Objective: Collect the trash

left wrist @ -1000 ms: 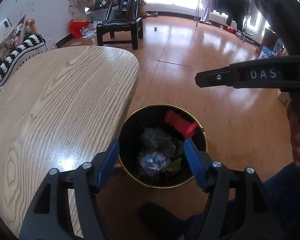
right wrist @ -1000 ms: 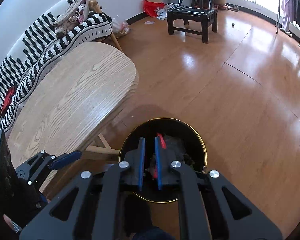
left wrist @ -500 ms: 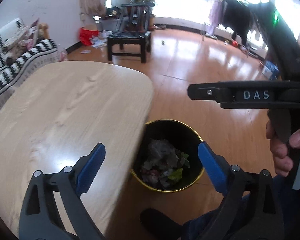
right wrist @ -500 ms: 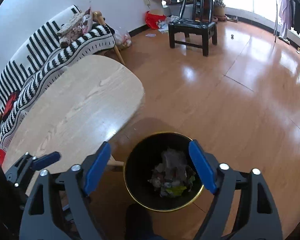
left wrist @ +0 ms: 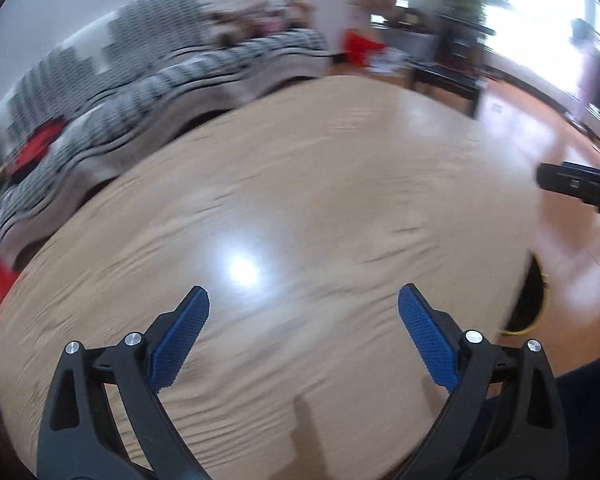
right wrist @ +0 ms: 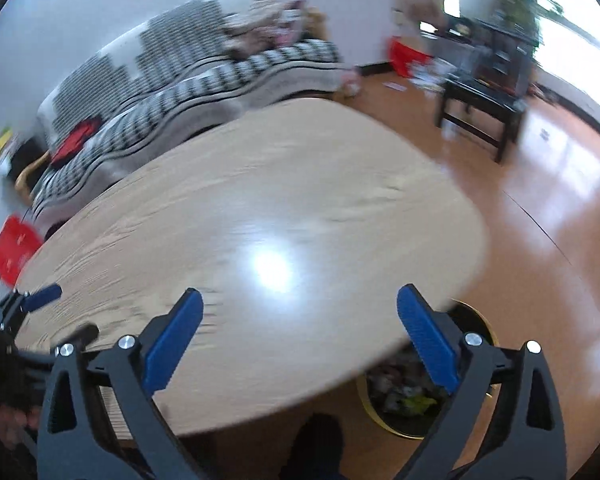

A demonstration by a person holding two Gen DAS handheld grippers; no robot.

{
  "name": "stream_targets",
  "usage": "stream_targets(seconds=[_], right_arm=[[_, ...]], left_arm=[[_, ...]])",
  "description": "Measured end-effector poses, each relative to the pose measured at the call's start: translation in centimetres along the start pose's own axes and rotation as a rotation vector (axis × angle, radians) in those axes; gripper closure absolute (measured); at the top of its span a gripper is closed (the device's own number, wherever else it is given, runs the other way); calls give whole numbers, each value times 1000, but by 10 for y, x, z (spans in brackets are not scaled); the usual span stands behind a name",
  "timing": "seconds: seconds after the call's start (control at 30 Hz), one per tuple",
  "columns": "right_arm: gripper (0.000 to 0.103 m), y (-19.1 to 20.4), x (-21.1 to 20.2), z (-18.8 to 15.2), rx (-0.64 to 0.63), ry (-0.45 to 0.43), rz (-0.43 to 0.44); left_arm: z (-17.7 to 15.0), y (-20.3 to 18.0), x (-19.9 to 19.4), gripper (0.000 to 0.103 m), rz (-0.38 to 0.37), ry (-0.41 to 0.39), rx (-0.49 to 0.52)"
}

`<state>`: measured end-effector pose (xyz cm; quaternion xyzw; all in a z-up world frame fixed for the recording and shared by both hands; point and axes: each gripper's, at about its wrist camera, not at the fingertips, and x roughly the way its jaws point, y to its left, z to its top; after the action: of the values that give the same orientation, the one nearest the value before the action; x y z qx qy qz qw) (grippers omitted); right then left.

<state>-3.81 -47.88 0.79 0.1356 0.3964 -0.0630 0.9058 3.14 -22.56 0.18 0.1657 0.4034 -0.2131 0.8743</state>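
Note:
My left gripper is open and empty above the bare wooden table. My right gripper is also open and empty, over the table's near right edge. The black bin with a gold rim stands on the floor below the table's right edge, partly hidden by the tabletop, with mixed trash inside. In the left wrist view only a sliver of the bin shows past the table edge. Both views are motion-blurred. The right gripper shows at the right of the left wrist view.
A black-and-white striped sofa runs behind the table, with a red item on it. A black chair stands on the wooden floor at the back right. A red object sits at the far left.
Both grippers swung left, away from the bin and over the tabletop. The right gripper opened and its red piece is gone from the jaws. The left gripper opened wider.

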Motion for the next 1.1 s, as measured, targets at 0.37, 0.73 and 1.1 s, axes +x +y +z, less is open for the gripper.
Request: stream_targets(seconds=[0.37,0.73,1.1], right_arm=[[7,185,23,2,-289,-4,152],[7,223,47,-5,-326,27,159],[7,206,43,-12,-321,33,149]], left_arm=[[-89,169,-63,10,196,-26,-324],[-105,224,-59,10,284,-43,-434],[-103,225,-48,10,260,-31,-436]])
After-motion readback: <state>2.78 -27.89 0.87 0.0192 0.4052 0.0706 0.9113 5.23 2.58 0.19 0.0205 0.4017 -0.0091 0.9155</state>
